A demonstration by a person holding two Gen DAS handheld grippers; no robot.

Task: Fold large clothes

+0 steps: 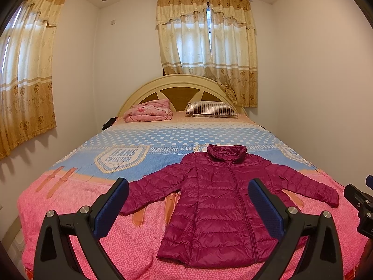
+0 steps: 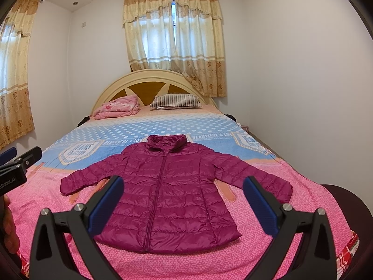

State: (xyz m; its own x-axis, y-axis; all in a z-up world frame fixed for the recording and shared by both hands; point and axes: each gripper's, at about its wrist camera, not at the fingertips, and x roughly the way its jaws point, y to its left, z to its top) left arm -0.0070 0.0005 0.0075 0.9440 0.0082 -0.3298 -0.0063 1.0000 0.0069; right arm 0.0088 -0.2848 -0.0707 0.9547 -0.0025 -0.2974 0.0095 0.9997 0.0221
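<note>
Left claw: my left gripper (image 1: 188, 193), black arms with blue ribbed pads, jaws spread wide, nothing between them. It hangs above the near end of the bed, clear of the cloth.
Right claw: my right gripper (image 2: 183, 190), same build, jaws likewise wide apart and empty, also off the bed surface.
Jacket: magenta quilted puffer jacket (image 1: 223, 207) with a zip front and stand-up collar, lying flat and face up on the near half of the bed, collar pointing toward the headboard, hem toward me, both sleeves spread outward and down.
Jacket vs left claw: body of the jacket shows between my left pads and past the right-hand one; the left sleeve cuff lies just beyond the left-hand pad (image 1: 109, 210).
Jacket vs right claw: zip line sits a little left of centre between my right pads; the hem lies nearest the claw.
Bed: pink, blue and white printed bedspread (image 1: 70, 205), lettering "JEANS COLLECTION" on a badge print.
Far end: folded pink floral blanket (image 1: 149, 110) and striped pillow (image 1: 211, 109) against the cream arched headboard (image 1: 184, 81).
Windows: beige patterned curtains (image 1: 207, 46), drawn.
</note>
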